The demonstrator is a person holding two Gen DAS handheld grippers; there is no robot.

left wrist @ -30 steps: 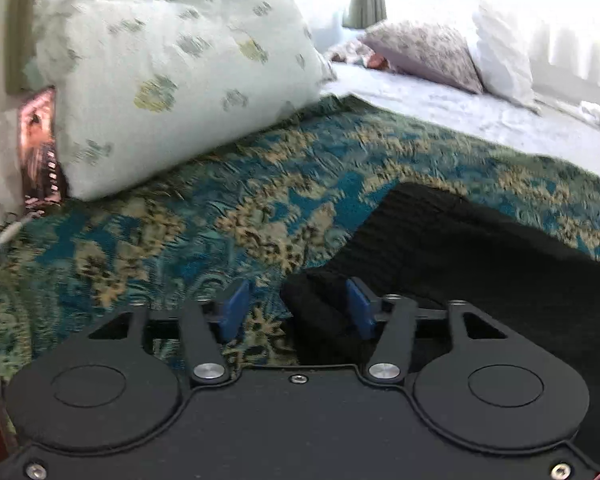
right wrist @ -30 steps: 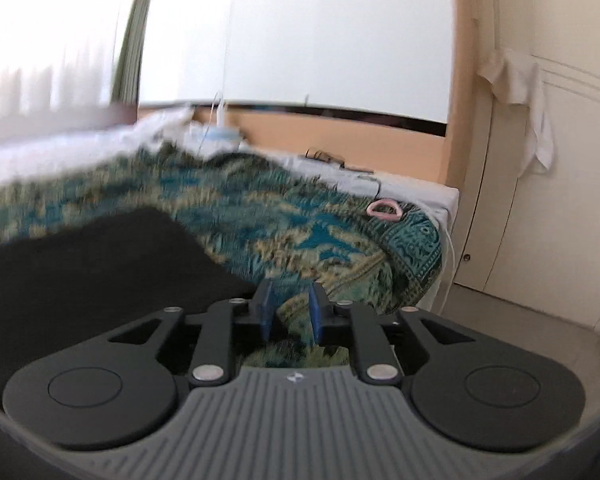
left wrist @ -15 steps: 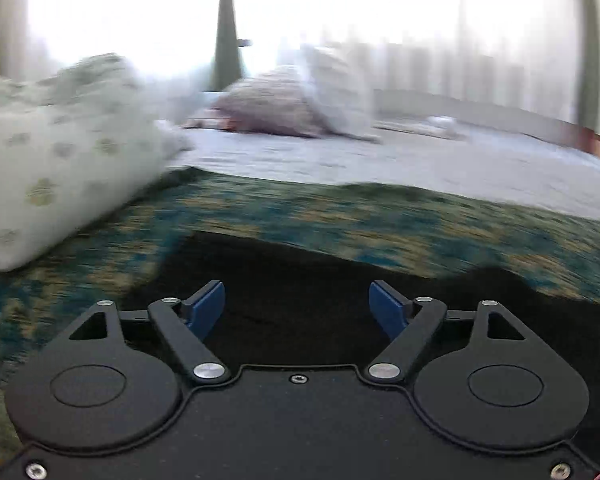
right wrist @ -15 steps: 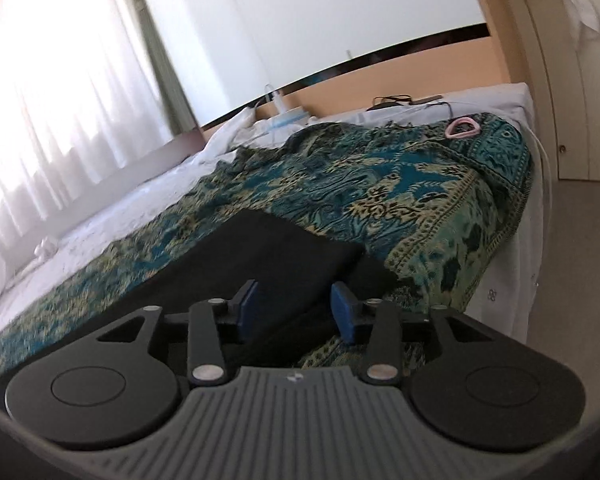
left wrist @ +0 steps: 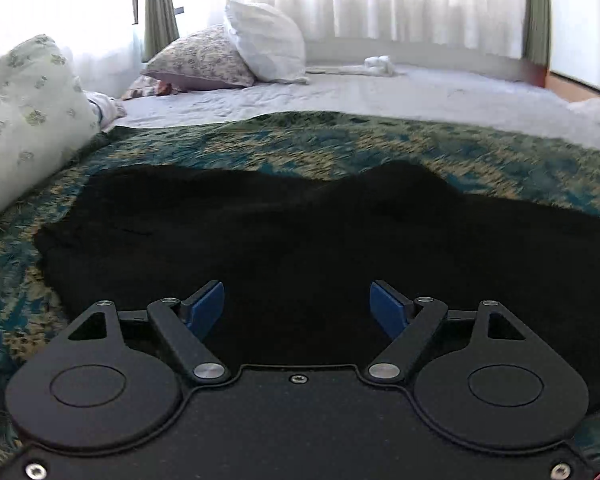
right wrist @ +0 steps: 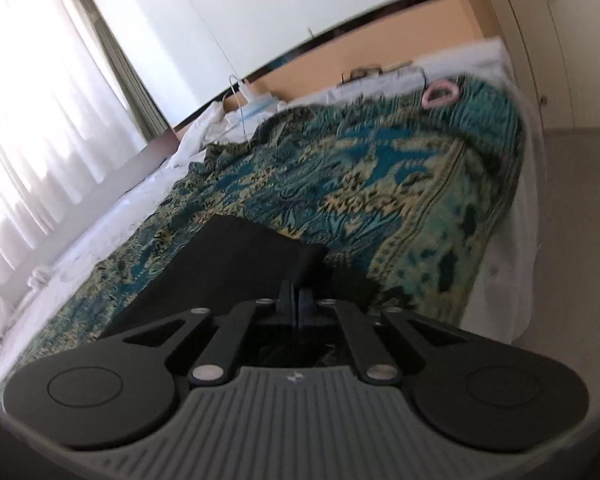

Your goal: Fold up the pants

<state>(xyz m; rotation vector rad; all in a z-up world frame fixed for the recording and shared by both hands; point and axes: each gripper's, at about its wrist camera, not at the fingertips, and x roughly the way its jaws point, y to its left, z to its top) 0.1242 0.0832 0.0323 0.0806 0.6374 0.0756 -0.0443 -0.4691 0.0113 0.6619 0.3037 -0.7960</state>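
Note:
Black pants (left wrist: 292,236) lie spread across a teal and gold patterned bedspread (left wrist: 340,140). My left gripper (left wrist: 298,308) is open wide, its blue pads just above the near edge of the pants, holding nothing. In the right wrist view the pants (right wrist: 236,256) end in a leg hem on the bedspread (right wrist: 380,184). My right gripper (right wrist: 298,304) is shut, its pads pressed together at the hem edge; dark cloth lies right at the tips, and I cannot tell for sure that cloth is pinched.
A floral pillow (left wrist: 24,112) lies at the left, two more pillows (left wrist: 236,56) at the back on a white sheet. Curtained windows stand behind. A pink ring (right wrist: 440,94) lies near the bed's far corner; the bed edge and floor (right wrist: 572,240) are at the right.
My left gripper opened wider and swung right over the middle of the pants. My right gripper opened, moved onto the leg hem, then shut there.

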